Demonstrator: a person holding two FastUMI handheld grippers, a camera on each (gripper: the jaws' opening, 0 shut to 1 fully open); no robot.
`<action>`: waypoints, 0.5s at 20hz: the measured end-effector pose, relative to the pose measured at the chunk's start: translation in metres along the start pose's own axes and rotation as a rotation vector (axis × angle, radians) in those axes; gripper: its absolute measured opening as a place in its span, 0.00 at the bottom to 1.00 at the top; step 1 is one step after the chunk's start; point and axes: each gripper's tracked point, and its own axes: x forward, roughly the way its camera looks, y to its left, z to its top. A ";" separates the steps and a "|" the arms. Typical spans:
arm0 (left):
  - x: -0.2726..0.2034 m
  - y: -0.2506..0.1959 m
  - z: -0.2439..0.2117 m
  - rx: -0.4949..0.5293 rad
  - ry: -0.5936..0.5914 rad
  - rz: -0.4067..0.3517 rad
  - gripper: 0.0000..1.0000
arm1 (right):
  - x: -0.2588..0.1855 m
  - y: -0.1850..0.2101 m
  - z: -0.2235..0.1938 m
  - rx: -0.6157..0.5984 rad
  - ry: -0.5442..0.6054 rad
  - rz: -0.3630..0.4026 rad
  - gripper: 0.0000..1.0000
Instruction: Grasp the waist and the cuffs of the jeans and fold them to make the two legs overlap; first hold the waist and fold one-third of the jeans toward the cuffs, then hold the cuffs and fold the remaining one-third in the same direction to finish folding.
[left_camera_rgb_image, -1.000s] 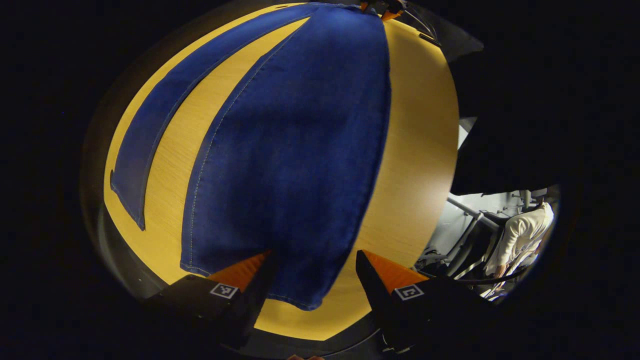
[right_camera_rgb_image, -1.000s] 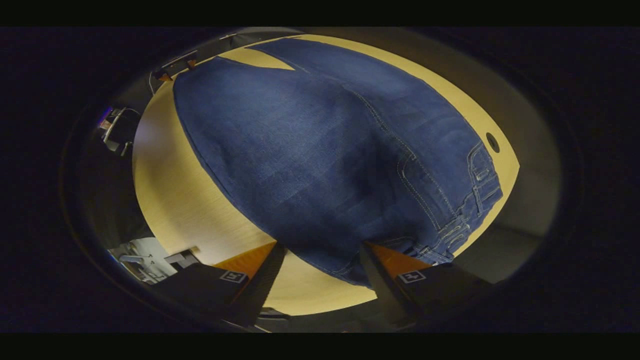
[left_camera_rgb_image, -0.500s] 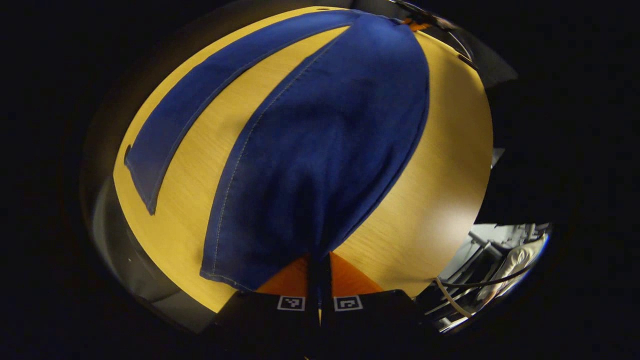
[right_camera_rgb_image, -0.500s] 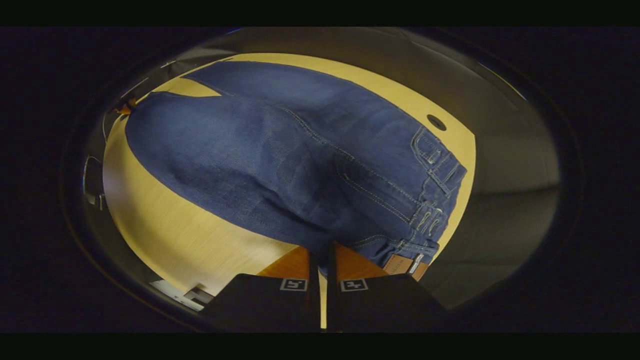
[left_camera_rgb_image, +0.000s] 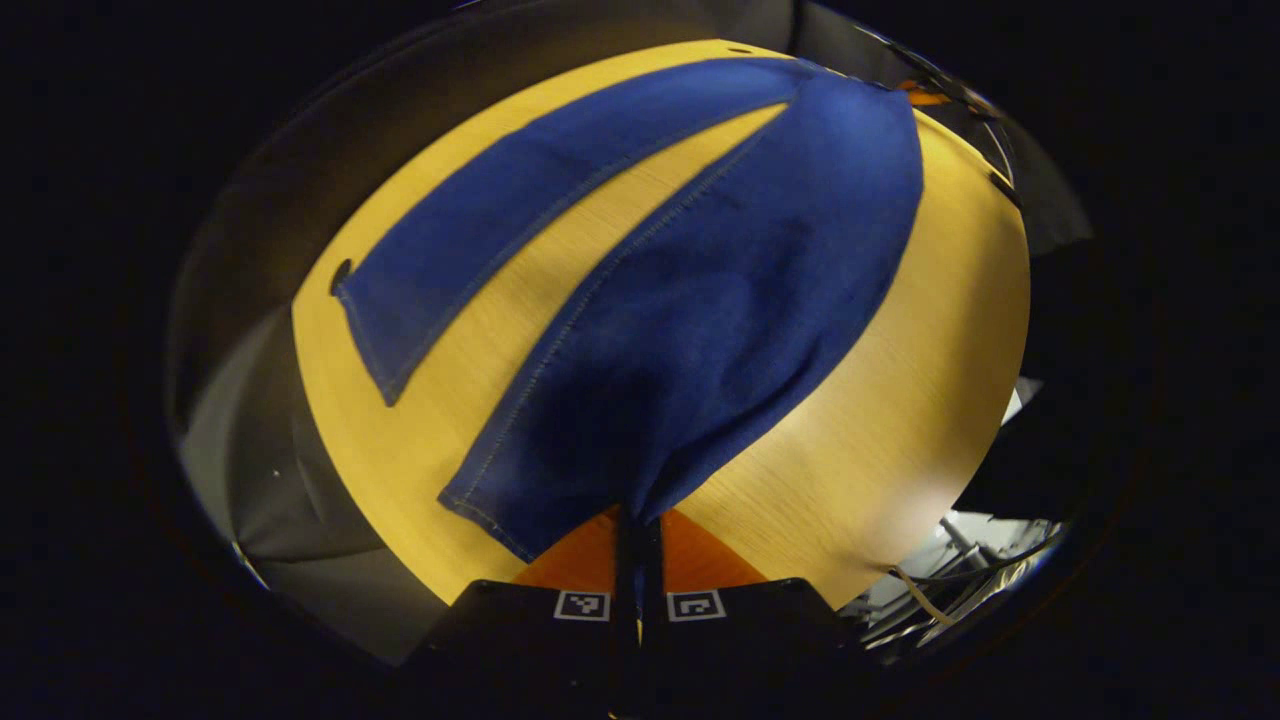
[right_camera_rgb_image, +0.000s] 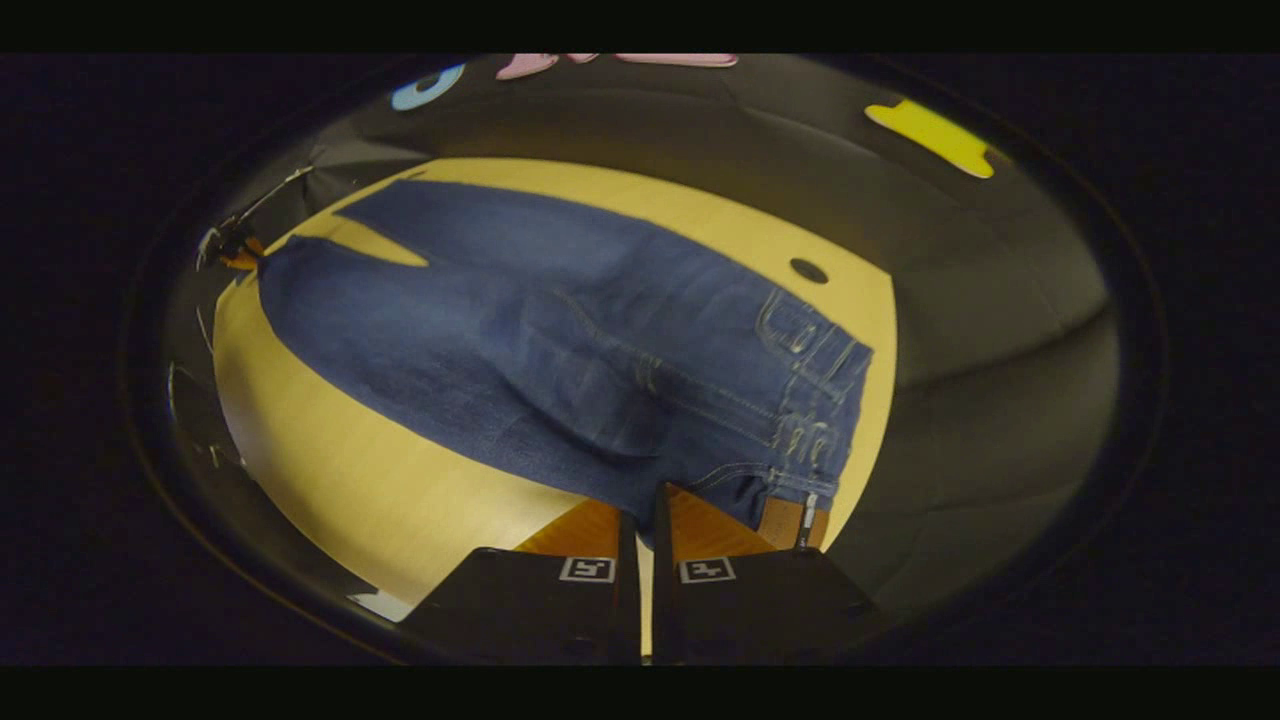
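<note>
Left gripper (left_camera_rgb_image: 639, 525) clamped on near-leg cuff (left_camera_rgb_image: 520, 510); right gripper (right_camera_rgb_image: 640, 520) clamped on waist (right_camera_rgb_image: 790, 480) of jeans (right_camera_rgb_image: 560, 350). Risk: thin pinch slipping mid-lift, legs misaligned.

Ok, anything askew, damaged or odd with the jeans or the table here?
Nothing stands out. The jeans lie on the wooden table with the legs still apart. The left gripper pinches one cuff and the right gripper the waist. No visible damage.
</note>
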 end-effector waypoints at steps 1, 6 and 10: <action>-0.006 0.011 0.010 -0.028 -0.028 0.032 0.07 | -0.009 -0.004 0.015 0.013 -0.045 -0.017 0.08; -0.048 0.076 0.072 -0.229 -0.119 0.081 0.06 | -0.026 -0.031 0.079 0.054 -0.203 -0.118 0.08; -0.042 0.135 0.124 -0.317 -0.145 0.117 0.06 | -0.012 -0.051 0.127 0.069 -0.257 -0.168 0.08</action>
